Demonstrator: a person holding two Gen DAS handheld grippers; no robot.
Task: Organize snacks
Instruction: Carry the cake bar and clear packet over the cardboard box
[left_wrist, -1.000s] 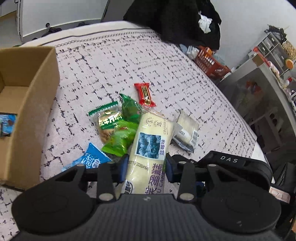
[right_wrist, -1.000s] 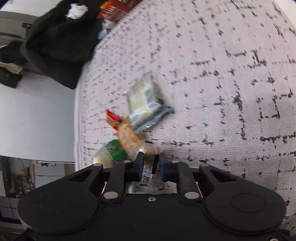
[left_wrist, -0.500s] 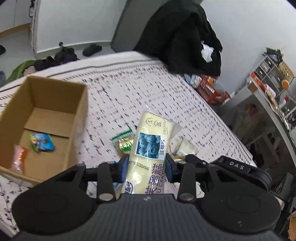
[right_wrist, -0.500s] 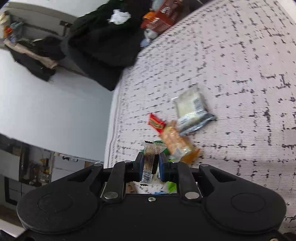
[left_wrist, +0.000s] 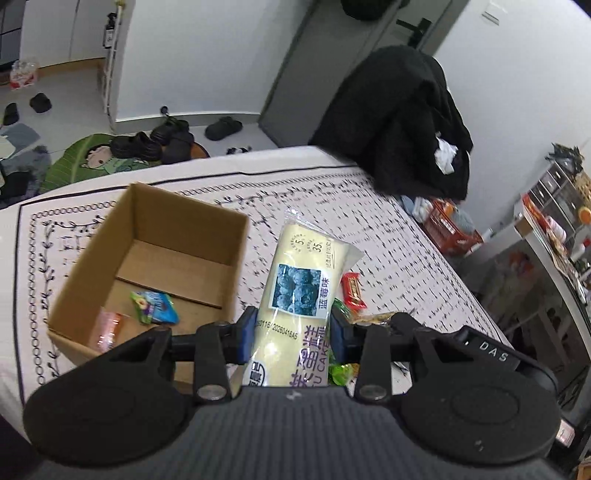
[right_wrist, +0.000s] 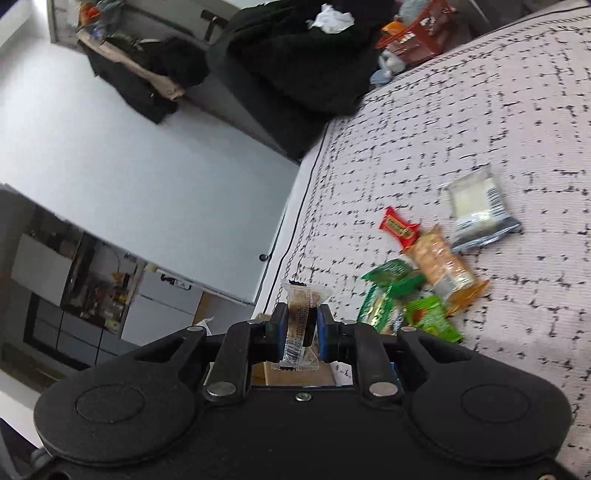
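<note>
Left gripper (left_wrist: 291, 334): my black two-finger tool, its blue-padded jaws clamped on the long pale-yellow plastic cake packet with a blueberry picture (left_wrist: 301, 291), which stands out forward beyond the fingertips, lifted clear of the bed.
Right gripper (right_wrist: 301, 328): my second black tool, jaws pressed together on the small clear-wrapped snack bar with a barcode label (right_wrist: 301, 321), held above the bed edge.
Bed cover (left_wrist: 321, 195): white fabric with black dash print, the surface that bears everything.
Open brown cardboard box (left_wrist: 184, 218): the likely goal; it lies ahead and to the left of the cake packet, well apart from the loose pile.
Box contents: a teal foil packet (left_wrist: 154, 306) and a pinkish clear packet (left_wrist: 108, 328) on the floor of the box.
Loose pile: clear packet of white cake (right_wrist: 476, 206), orange cracker sleeve (right_wrist: 443, 266), green wrappers (right_wrist: 395, 295), red candy bar (right_wrist: 400, 229), lying close together on the cover.
Step in hand (my judgement): carrying both packets to the box.
Doing it well: I should bring each packet fully over the near wall before parting the jaws, lower the long packet lengthwise so it lies flat, and release one tool at a time.
</note>
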